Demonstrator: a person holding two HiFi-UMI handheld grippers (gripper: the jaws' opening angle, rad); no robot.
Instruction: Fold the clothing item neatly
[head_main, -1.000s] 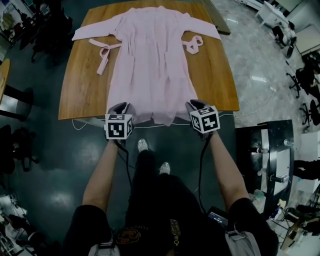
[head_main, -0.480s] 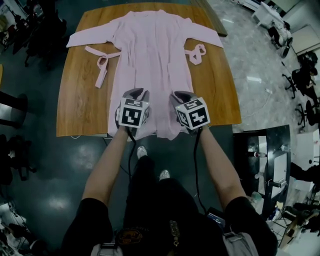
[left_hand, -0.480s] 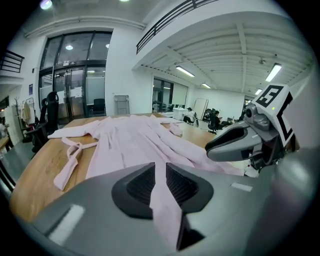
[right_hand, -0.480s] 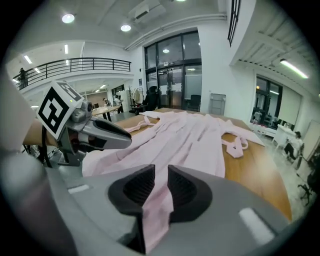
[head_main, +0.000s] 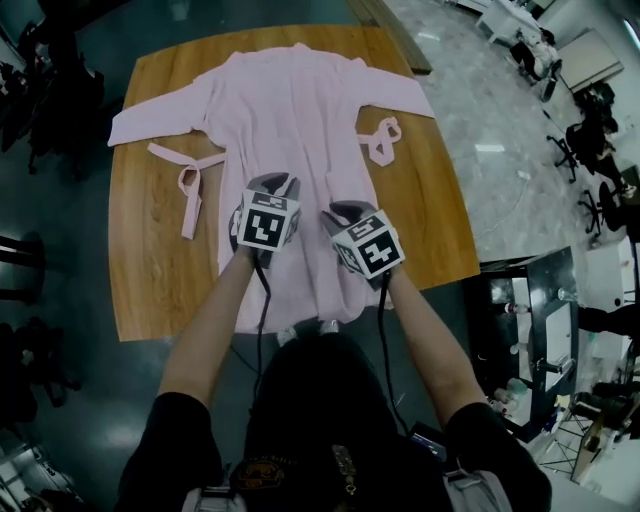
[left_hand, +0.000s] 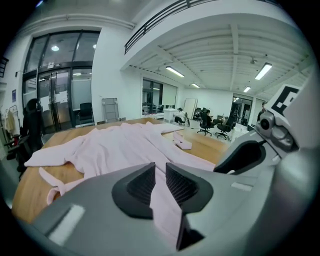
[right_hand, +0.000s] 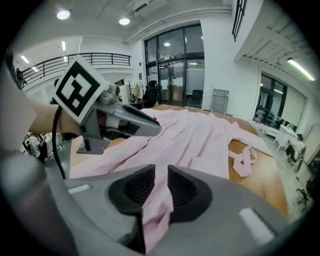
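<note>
The pink robe (head_main: 290, 110) lies spread on the wooden table (head_main: 150, 290) (sleeves out, belt ends loose at both sides). The left gripper (left_hand: 160, 181) and right gripper (right_hand: 161, 186) hover side by side over its middle, each with narrow jaws pinching a fold of its cloth.

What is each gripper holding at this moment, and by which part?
Both hold the pink robe: the left gripper and the right gripper each pinch fabric at its lower edge, raised over the robe's lower half.

A wooden worktop (head_main: 150, 280) carried a pink robe (head_main: 290, 110) with its sleeves spread out; its belt (head_main: 188, 185) lay on the wood beside it.
</note>
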